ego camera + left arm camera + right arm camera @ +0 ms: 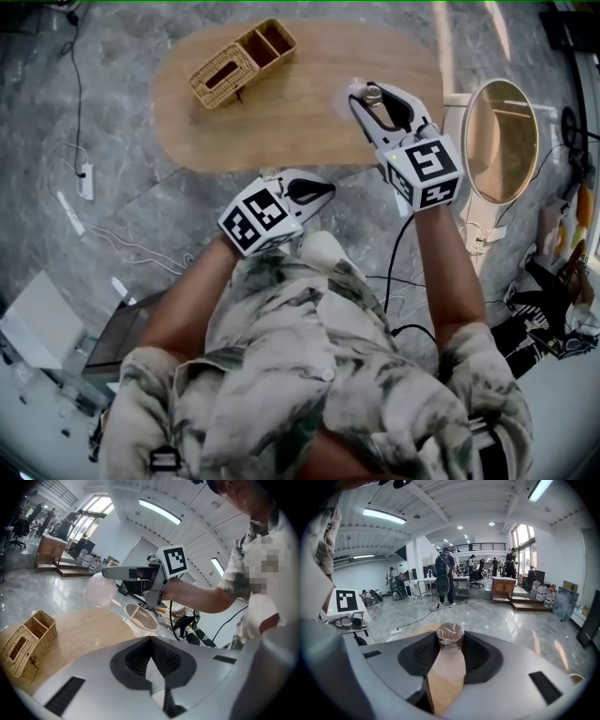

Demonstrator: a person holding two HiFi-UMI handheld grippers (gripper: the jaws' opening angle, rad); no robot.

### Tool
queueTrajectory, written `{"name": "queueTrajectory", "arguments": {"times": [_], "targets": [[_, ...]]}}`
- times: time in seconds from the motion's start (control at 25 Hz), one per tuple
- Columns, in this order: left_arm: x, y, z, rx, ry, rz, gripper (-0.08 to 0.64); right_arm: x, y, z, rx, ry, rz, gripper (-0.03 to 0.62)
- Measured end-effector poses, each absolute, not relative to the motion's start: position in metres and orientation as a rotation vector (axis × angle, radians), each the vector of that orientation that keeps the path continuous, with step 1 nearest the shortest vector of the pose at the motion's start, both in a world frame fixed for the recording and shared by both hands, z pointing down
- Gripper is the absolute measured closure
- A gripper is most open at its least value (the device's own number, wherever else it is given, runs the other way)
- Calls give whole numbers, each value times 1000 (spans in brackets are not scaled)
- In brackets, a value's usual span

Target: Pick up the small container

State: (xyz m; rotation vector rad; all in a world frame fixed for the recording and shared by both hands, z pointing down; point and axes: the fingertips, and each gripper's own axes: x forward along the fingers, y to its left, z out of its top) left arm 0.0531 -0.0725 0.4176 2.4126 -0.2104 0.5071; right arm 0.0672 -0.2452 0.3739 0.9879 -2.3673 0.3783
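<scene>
Matt wood, rough wicker, glossy floor.
The table (281, 131) was smooth pale wood, the wicker basket (239, 64) coarsely woven, the floor (112, 112) polished and reflective; the small container (449, 634) looked like translucent plastic, topped with crinkled clear film.

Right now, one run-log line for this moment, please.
right claw: shut on container | container: held above table | left claw: shut, empty | basket: on table

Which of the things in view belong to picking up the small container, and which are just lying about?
Part of the job:
- small container, gripped in the right tongs
- wooden table below it

Just lying about:
- wicker basket at the table's far end
- left tongs, shut and empty
- cables on the floor
</scene>
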Motion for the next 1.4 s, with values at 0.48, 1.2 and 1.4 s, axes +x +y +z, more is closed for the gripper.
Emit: {"name": "queueTrajectory", "arguments": {"times": [0.48,1.2,1.4], "targets": [[54,-70,418,2409,-203,512,538,74,-245,373,1023,-2359,368,433],[48,-73,425,2405,-178,527,538,75,-247,384,1043,-2333,377,434],[45,-76,430,2403,-177,520,538,73,-250,393,1045,-2320,386,433]]}}
